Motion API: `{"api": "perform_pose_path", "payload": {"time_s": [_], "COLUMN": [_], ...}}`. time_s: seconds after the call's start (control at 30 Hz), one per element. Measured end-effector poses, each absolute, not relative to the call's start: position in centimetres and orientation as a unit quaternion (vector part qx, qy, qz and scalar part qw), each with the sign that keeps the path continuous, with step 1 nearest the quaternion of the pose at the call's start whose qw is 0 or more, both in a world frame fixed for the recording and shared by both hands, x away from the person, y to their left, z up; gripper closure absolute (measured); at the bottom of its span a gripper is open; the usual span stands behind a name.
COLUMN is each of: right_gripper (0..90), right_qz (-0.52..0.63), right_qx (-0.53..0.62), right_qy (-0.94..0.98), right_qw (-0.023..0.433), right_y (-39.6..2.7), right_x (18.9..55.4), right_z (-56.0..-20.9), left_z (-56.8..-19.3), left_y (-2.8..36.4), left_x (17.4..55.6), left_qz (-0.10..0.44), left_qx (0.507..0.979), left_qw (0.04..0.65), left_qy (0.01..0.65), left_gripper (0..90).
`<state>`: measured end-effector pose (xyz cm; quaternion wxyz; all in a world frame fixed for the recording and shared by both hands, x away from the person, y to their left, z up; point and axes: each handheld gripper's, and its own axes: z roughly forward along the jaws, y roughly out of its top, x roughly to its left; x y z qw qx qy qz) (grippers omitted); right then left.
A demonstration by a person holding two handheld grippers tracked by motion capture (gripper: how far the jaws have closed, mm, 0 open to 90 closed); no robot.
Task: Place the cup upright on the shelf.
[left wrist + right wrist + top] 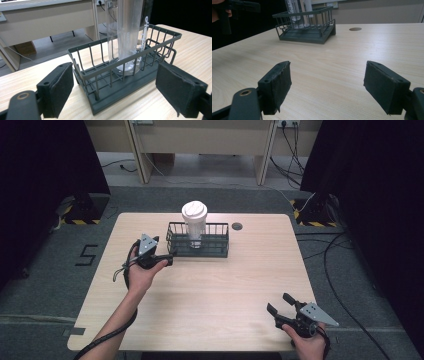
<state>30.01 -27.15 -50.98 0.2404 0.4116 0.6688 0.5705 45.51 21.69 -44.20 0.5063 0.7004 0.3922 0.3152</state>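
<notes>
Right now my left hand-held gripper [167, 257] sits just off the near left corner of the dark grey wire basket [218, 248], jaws spread wide and holding nothing. In the left gripper view the basket's short end lies straight ahead, between the two pads [61, 92], with its long axis running away from me and to the right. Inside it stands the tall clear plastic tumbler with a white lid [194, 222], upright, towards the basket's left half, its base on the basket floor. So the things I am working on lie forward and slightly right of the left tool, close by.

My right hand-held gripper [280, 304] is well apart from all that, low at the near right of the desk, also released and empty; from its own camera the basket [307, 25] is far off, up and to the left. The left hand is clearly the nearer one, so I judge the next reach falls to it.

The pale wood-grain desk [240, 285] is otherwise bare, save a round cable hole [237, 226] beside the basket. Grey carpet, black curtains and loose cables surround it.
</notes>
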Motion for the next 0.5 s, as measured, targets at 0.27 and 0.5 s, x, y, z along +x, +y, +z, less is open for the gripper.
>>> {"api": "perform_pose_path", "payload": {"time_s": [0.27, 0.5], "right_gripper": [22.4, 22.4], "right_qz": [0.57, 0.567], "right_qx": [0.412, 0.415], "right_qy": [0.669, 0.669], "right_qw": [0.241, 0.244], "right_y": [-27.1, -27.2], "right_x": [30.1, 30.1], "right_z": [-51.0, -51.0], "left_z": [-44.4, -45.6], "left_y": [22.9, 24.3], "left_x": [43.9, 41.6], "left_qz": [0.311, 0.303], "left_qx": [0.697, 0.694], "left_qw": [0.513, 0.518], "left_qy": [0.394, 0.398], "left_gripper": [14.6, 14.8]}}
